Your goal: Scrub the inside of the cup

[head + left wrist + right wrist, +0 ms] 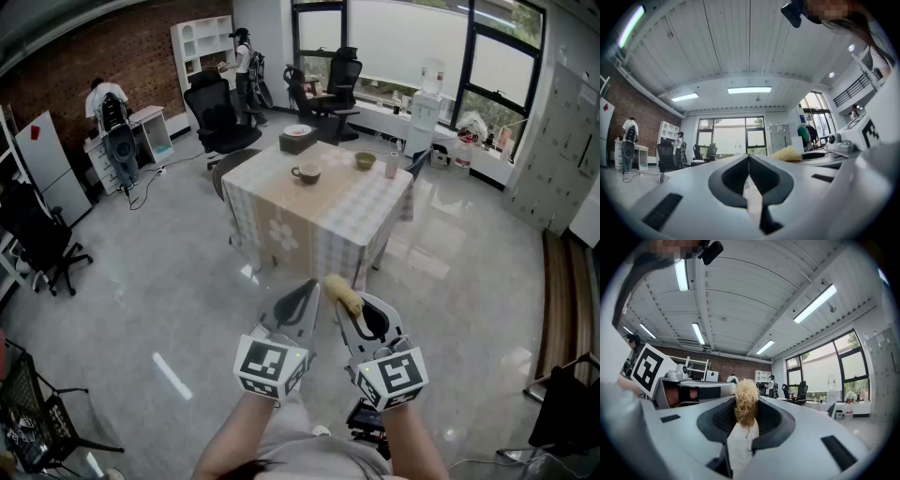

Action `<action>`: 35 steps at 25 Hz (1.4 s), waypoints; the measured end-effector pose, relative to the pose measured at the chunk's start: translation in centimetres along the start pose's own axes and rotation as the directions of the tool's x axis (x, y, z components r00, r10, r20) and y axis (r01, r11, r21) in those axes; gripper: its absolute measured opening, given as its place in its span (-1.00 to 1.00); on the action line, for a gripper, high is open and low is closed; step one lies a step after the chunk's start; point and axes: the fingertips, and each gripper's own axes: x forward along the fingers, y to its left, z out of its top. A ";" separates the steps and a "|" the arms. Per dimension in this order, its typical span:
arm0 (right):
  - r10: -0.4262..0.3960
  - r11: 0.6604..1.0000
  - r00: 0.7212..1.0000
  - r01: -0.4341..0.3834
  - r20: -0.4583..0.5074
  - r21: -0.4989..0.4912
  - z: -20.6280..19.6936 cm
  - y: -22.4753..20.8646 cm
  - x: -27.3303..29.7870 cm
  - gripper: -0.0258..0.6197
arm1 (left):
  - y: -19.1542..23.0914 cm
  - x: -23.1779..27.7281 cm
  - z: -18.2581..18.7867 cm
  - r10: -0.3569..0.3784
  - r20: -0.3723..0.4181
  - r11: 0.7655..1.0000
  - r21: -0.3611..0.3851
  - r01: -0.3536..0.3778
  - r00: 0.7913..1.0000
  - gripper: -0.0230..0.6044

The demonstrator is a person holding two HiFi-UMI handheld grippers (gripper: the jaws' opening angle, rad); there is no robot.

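Step in hand: as I judge it, the approach. Both claws hang over bare floor (187, 309), and the scrubbing has not begun.
Cup: a brown cup (306, 172) stands upright on the checked surface (281, 220), well apart from both claws, with a small bowl (365, 160) further along the same top.
Left claw: the left claw (309, 289) is pressed together with nothing between its jaws, as the left gripper view shows.
Right claw: the right claw (349, 309) pinches a yellow fibrous scrubber (342, 292). In the right gripper view the tuft stands up out of the jaws, past their tips.
Grip check: only the lower end of the tuft seems caught, so the hold may be shallow. Firm pressure on the right claw would guard against it slipping out inside the cup.
Doing it well: walk in until the cup sits just ahead of both claws. Spread the left claw and take the cup by its wall or handle, so it cannot spin or slide on the cloth.
Scrub entry: bring the free end of the tuft down into the cup's mouth, then sweep round the inner wall and the bottom.
Risk: an unsteadied cup would likely tip.
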 end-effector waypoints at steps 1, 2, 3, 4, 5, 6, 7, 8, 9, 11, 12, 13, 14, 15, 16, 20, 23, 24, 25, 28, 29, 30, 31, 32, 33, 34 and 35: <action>0.000 1.000 1.000 0.000 0.000 0.005 -0.1 -0.1 0.2 -0.63 | 0.2 0.2 -0.1 0.000 -0.002 1.000 -0.001 0.000 1.000 -0.89; 0.001 1.000 1.000 -0.001 0.000 0.009 -0.2 -0.2 0.5 -0.63 | 0.4 0.4 -0.2 0.000 -0.004 1.000 -0.001 0.000 1.000 -0.89; 0.000 1.000 1.000 0.000 -0.001 0.011 -0.3 -0.3 0.7 -0.63 | 0.6 0.5 -0.3 0.001 -0.005 1.000 -0.003 -0.001 1.000 -0.89; 0.000 1.000 1.000 0.000 -0.003 0.010 -0.4 -0.4 1.0 -0.63 | 0.9 0.7 -0.4 0.002 -0.007 1.000 -0.004 -0.002 1.000 -0.89; -0.001 1.000 1.000 0.001 -0.007 0.008 -0.6 -0.5 1.4 -0.63 | 1.2 0.9 -0.6 0.003 -0.009 1.000 -0.006 -0.003 1.000 -0.89; -0.001 1.000 1.000 0.001 -0.011 0.007 -0.8 -0.6 1.7 -0.63 | 1.6 1.0 -0.8 0.003 -0.011 1.000 -0.007 -0.003 1.000 -0.89; -0.002 1.000 1.000 0.002 -0.014 0.007 -1.0 -0.7 2.2 -0.63 | 2.0 1.2 -1.0 0.003 -0.014 1.000 -0.007 -0.003 1.000 -0.89; -0.003 1.000 1.000 0.003 -0.017 0.007 -1.2 -0.8 2.7 -0.63 | 2.4 1.4 -1.2 0.002 -0.017 1.000 -0.005 -0.002 1.000 -0.89; -0.002 1.000 1.000 0.002 -0.018 0.008 -1.4 -1.0 3.2 -0.63 | 2.8 1.7 -1.4 0.001 -0.020 1.000 -0.004 -0.001 1.000 -0.89; 0.003 1.000 1.000 -0.003 -0.012 0.019 -1.5 -1.3 4.4 -0.63 | 3.7 2.3 -1.8 0.000 -0.026 1.000 -0.003 0.000 1.000 -0.89; 0.004 1.000 1.000 -0.004 -0.007 0.030 -1.5 -1.4 5.0 -0.63 | 4.2 2.6 -1.9 0.000 -0.029 1.000 -0.003 0.000 1.000 -0.89; 0.004 0.999 1.000 -0.004 -0.001 0.041 -1.5 -1.7 5.6 -0.63 | 4.8 3.0 -2.0 0.001 -0.030 1.000 -0.004 -0.001 1.000 -0.89; 0.002 0.999 1.000 -0.002 0.001 0.048 -1.5 -1.9 6.3 -0.63 | 5.4 3.4 -2.1 0.001 -0.030 1.000 -0.004 -0.001 1.000 -0.89; 0.000 0.999 1.000 0.000 0.000 0.051 -1.6 -2.2 7.1 -0.63 | 6.1 3.9 -2.3 0.002 -0.031 1.000 -0.004 -0.002 1.000 -0.89; 0.000 0.999 1.000 0.000 -0.004 0.050 -1.8 -2.5 7.9 -0.63 | 6.7 4.5 -2.5 0.002 -0.033 1.000 -0.005 -0.003 0.999 -0.89; 0.002 0.999 1.000 -0.001 -0.019 0.047 -2.2 -3.7 11.0 -0.63 | 9.3 6.9 -3.0 0.001 -0.040 1.000 -0.014 -0.001 0.999 -0.89; 0.004 0.999 1.000 -0.003 -0.026 0.044 -2.4 -4.5 13.7 -0.63 | 11.4 8.7 -3.2 -0.005 -0.042 1.000 -0.018 0.004 0.999 -0.89; 0.006 0.999 1.000 -0.005 -0.030 0.044 -2.5 -4.8 14.7 -0.63 | 12.2 9.4 -3.3 -0.006 -0.043 1.000 -0.019 0.005 0.999 -0.89; 0.006 0.999 0.999 -0.005 -0.034 0.044 -2.6 -5.0 15.6 -0.63 | 12.9 9.9 -3.4 -0.007 -0.044 1.000 -0.022 0.007 0.999 -0.89; -0.002 0.999 0.999 0.003 -0.042 0.044 -3.0 -5.5 18.4 -0.63 | 15.3 11.5 -4.1 -0.016 -0.050 0.999 -0.031 0.014 0.999 -0.89; -0.007 0.999 0.999 0.009 -0.044 0.045 -3.1 -5.7 19.4 -0.63 | 16.2 12.0 -4.3 -0.019 -0.051 0.999 -0.034 0.017 0.999 -0.89; -0.014 0.999 0.999 0.016 -0.045 0.048 -3.2 -5.9 20.3 -0.63 | 17.0 12.5 -4.4 -0.023 -0.051 0.999 -0.035 0.021 0.998 -0.89; -0.021 0.998 0.999 0.023 -0.047 0.051 -3.3 -6.2 21.2 -0.63 | 17.8 13.1 -4.4 -0.028 -0.051 0.999 -0.035 0.027 0.998 -0.89; -0.027 0.998 0.998 0.030 -0.049 0.054 -3.4 -6.5 22.1 -0.63 | 18.6 13.6 -4.4 -0.034 -0.050 0.999 -0.034 0.033 0.998 -0.89; -0.034 0.998 0.998 0.036 -0.050 0.055 -3.4 -6.7 23.0 -0.63 | 19.4 14.2 -4.4 -0.040 -0.050 0.999 -0.033 0.038 0.998 -0.89; -0.040 0.997 0.998 0.043 -0.050 0.057 -3.4 -7.0 23.9 -0.63 | 20.2 14.7 -4.4 -0.045 -0.051 0.998 -0.034 0.043 0.998 -0.89; -0.046 0.997 0.998 0.049 -0.049 0.059 -3.4 -7.1 24.9 -0.63 | 21.0 15.2 -4.5 -0.049 -0.053 0.998 -0.036 0.047 0.997 -0.89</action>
